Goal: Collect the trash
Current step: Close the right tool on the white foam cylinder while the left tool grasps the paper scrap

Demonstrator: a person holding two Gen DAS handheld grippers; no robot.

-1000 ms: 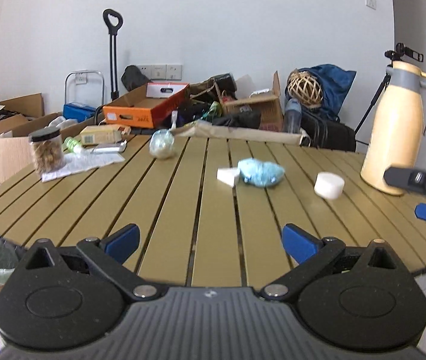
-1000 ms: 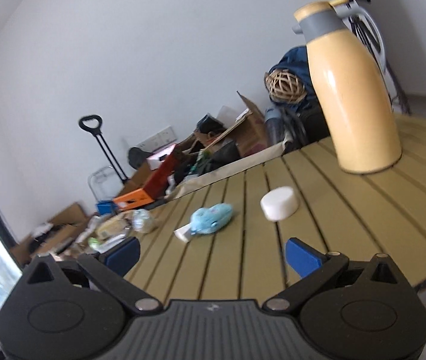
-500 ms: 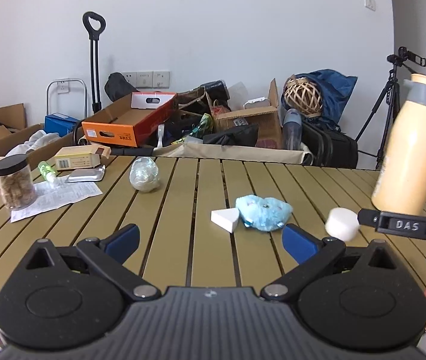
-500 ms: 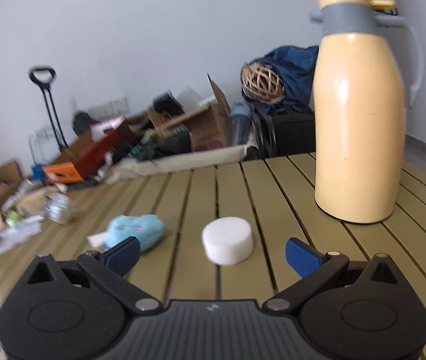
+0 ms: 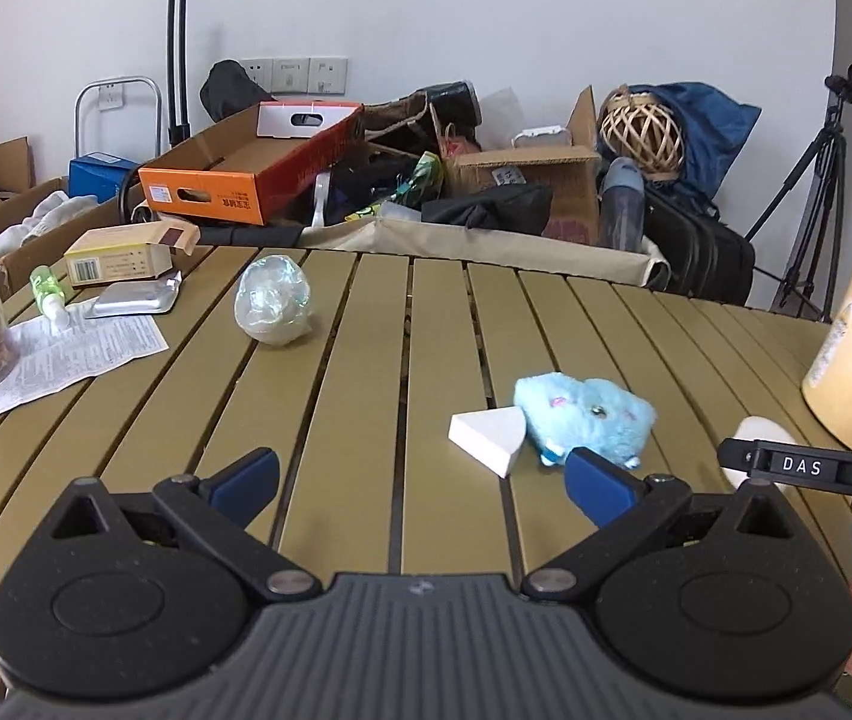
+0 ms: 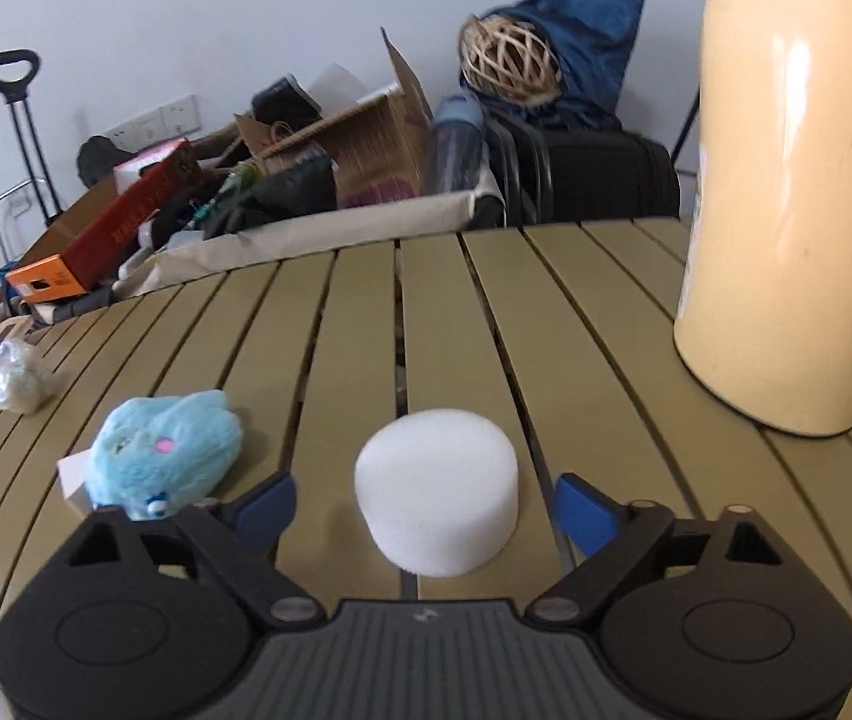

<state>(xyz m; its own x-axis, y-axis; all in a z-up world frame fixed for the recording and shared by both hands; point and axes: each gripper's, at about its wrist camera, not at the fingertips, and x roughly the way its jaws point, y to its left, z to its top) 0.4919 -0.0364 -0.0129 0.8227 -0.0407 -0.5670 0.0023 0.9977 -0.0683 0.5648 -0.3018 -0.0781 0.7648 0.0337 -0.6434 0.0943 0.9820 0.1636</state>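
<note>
Cluttered storeroom-like room, slatted table [image 5: 366, 360], cardboard boxes [image 5: 252, 180] (some open), tripod [image 5: 810, 198]

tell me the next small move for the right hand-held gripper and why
Probably ease the right hand-held gripper a little forward, then close. Its jaws are open and the white foam puck sits centred between the blue fingertips, still untouched on the slatted table. The blue plush toy lies clear to the left.

"DAS" on right gripper [image 5: 801, 467] housing.
</note>
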